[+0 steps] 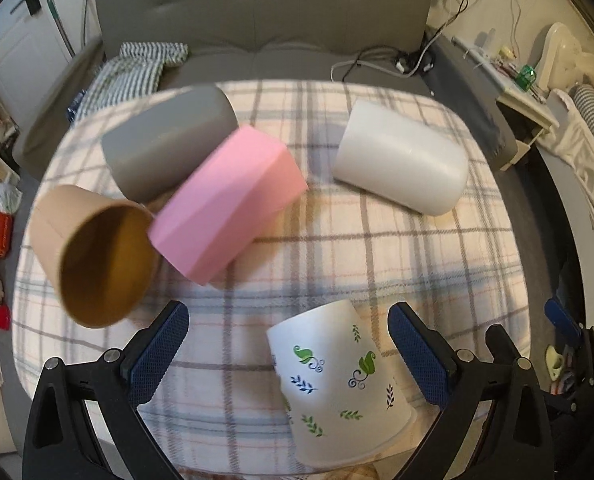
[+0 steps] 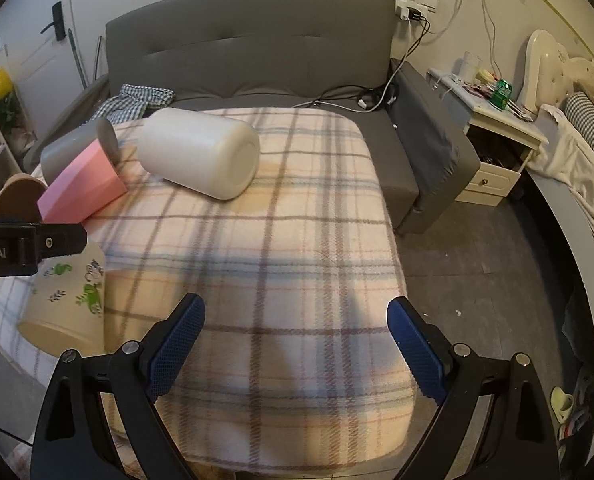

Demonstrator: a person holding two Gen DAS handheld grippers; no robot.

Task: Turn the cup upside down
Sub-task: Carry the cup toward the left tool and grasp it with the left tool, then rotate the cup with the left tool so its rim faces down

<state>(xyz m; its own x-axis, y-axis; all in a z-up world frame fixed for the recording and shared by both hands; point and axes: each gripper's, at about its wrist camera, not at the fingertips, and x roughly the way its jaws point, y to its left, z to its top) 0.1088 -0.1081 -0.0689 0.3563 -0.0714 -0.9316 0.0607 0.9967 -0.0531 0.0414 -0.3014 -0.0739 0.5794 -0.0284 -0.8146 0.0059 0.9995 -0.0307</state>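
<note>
Several cups stand on a plaid-covered table (image 1: 337, 248). A white cup with green and blue leaf prints (image 1: 337, 384) stands upside down, rim on the cloth, between the fingers of my open left gripper (image 1: 289, 344), nearer the right finger and not gripped. It also shows in the right wrist view (image 2: 69, 300). A brown paper cup (image 1: 93, 256) is upright at left. A pink cup (image 1: 229, 204), a grey cup (image 1: 165, 140) and a plain white cup (image 1: 401, 156) are upside down. My right gripper (image 2: 297, 336) is open and empty over the cloth.
A grey sofa (image 2: 249, 56) sits behind the table with striped cloth (image 2: 141, 100) and cables on it. A cluttered nightstand (image 2: 497, 120) and a bed (image 2: 577, 160) are at right. Bags and shelves are at left.
</note>
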